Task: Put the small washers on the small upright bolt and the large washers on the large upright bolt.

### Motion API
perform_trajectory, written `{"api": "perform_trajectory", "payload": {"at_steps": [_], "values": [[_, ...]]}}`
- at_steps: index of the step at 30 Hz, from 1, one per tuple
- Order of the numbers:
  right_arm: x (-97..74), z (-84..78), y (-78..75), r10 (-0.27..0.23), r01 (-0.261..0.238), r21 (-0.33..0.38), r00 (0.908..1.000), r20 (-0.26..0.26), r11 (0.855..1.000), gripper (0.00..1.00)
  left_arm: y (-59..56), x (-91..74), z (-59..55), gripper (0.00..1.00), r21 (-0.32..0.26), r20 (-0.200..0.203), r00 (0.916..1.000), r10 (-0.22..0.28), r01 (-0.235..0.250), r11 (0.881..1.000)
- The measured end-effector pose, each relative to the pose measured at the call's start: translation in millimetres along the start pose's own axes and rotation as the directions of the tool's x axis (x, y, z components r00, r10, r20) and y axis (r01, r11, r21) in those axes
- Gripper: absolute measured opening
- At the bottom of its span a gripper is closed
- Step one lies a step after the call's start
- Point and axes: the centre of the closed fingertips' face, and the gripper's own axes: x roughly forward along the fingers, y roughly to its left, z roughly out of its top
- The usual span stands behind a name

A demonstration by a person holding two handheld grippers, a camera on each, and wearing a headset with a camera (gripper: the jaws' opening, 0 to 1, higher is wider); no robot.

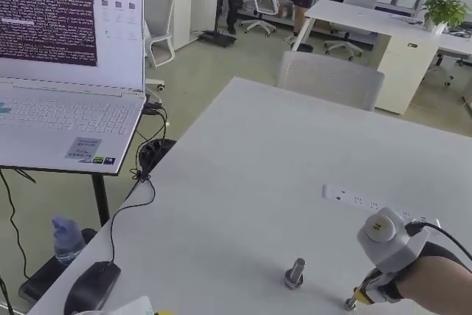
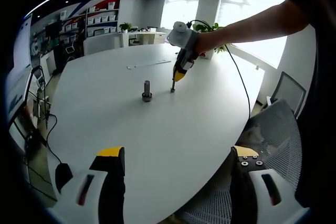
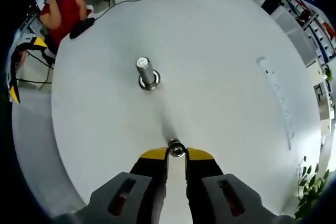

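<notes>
The black, yellow-tipped left gripper (image 2: 178, 155) hangs off the near edge of the broad white table (image 2: 157, 129). Its jaws are spread wide with nothing between them, and a grey mesh chair (image 2: 286, 129) is at its 3 o'clock. In the head view, an open white laptop (image 1: 70, 108) and a black computer mouse (image 1: 92, 288) sit along the table's 9 o'clock side, well away from the work. Further right stands the large upright steel bolt (image 1: 295, 273). The small upright steel bolt (image 1: 350, 304) is just beside it, at its 4 o'clock, near the table's near edge. The right gripper (image 3: 177, 153) points down at the small bolt, with its jaws drawn to a narrow slot and the tips on either side of the bolt's top. I cannot tell whether they pinch a small washer there, the bolt itself or nothing. The step in hand looks like seating a small washer on the small bolt. If so, the next move needs the ring centred over the shank, a straight drop, then a release and a lift clear without tipping the bolt. A long white power strip (image 1: 354, 198) lies at 1 o'clock from the bolts. The bare tabletop between them gives plenty of room, and only the near edge is tight.
</notes>
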Motion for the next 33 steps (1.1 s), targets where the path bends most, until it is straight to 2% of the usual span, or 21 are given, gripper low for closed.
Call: {"api": "perform_trajectory", "payload": {"at_steps": [13,27,33], "values": [[10.5,-1.5,1.7,0.003,-0.003,-0.007,0.9999,-0.010,1.000,0.13,0.2,3.6,-6.8,0.81,-0.015,-0.019,0.9998,-0.008,0.007,1.000],[18.9,-5.6,0.7,0.011,-0.011,-0.004,0.9997,-0.023,1.000,0.13,-0.3,8.7,-3.4,0.82,-0.018,-0.014,0.9997,-0.021,0.020,1.000],[24.9,-6.4,1.6,0.012,-0.012,-0.005,0.9996,-0.025,1.000,0.13,-0.4,8.5,-8.6,0.81,-0.014,-0.030,0.9993,-0.022,0.021,1.000]]}}
